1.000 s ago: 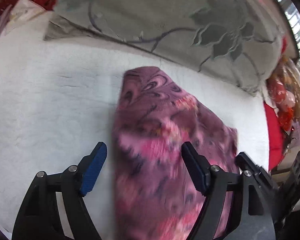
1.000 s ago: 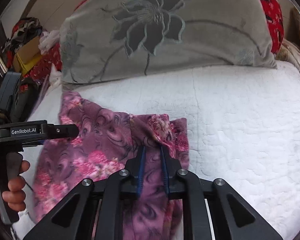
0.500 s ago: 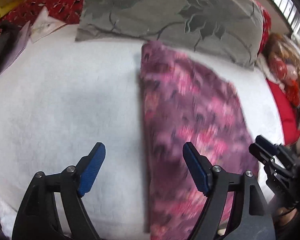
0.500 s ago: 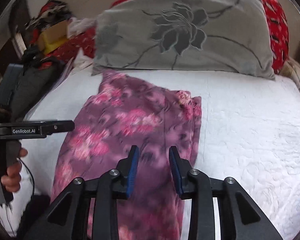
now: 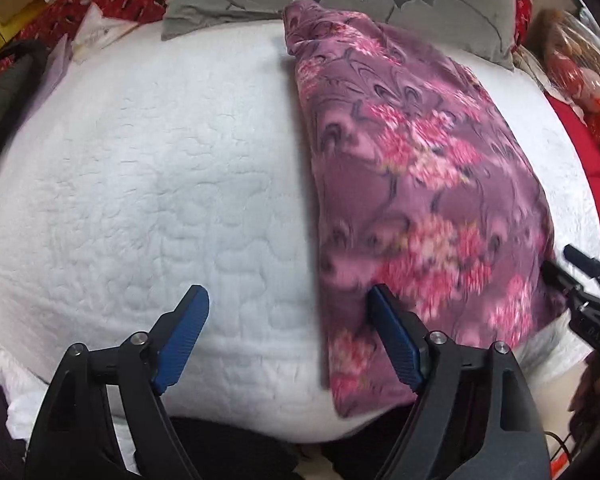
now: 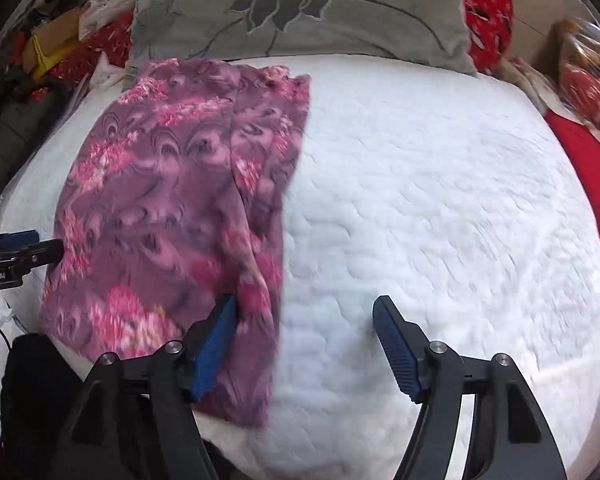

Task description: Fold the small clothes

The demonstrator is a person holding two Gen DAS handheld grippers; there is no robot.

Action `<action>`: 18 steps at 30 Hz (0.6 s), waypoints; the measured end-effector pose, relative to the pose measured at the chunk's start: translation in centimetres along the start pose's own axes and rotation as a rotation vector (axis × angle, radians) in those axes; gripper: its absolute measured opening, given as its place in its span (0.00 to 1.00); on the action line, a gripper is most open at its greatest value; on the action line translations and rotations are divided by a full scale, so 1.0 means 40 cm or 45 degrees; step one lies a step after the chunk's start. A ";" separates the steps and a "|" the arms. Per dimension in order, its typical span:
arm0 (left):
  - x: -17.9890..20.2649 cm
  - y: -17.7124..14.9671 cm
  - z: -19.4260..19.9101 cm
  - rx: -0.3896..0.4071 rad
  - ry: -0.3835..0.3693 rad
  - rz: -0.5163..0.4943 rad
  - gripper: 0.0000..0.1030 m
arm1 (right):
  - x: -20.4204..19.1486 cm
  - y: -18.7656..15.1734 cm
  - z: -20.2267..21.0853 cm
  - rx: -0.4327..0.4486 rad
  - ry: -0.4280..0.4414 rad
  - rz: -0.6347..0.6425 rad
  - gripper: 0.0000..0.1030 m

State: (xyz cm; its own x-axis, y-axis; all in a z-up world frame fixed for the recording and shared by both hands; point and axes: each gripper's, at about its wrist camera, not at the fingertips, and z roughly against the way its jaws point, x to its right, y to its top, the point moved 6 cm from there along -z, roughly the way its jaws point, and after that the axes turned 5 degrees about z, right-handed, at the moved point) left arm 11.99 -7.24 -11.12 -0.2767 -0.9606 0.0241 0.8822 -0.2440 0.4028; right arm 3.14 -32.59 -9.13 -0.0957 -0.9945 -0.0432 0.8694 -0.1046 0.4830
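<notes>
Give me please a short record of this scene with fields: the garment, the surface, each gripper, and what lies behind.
garment: purple floral cloth, folded lengthwise, flat on the bed
surface: white quilted cover
left gripper: open, holds nothing, its right finger over the cloth's near edge
right gripper: open, holds nothing, its left finger over the cloth
behind: grey flowered pillow, touching the cloth's far end

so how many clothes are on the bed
1: a purple flowered garment, folded lengthwise on the white bedspread, its far end touching the grey pillow. More could lie out of view.
</notes>
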 end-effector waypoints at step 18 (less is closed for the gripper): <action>-0.002 -0.176 0.142 0.173 0.223 -0.121 0.80 | -0.057 -0.126 0.243 0.167 -0.273 0.055 0.97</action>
State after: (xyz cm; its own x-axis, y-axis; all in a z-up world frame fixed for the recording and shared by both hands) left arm 3.62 -4.69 -8.76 -0.2753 -0.9455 -0.1739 0.7928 -0.3256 0.5151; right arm -5.75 -29.69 -2.97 -0.1726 -0.9720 0.1594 0.8060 -0.0463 0.5901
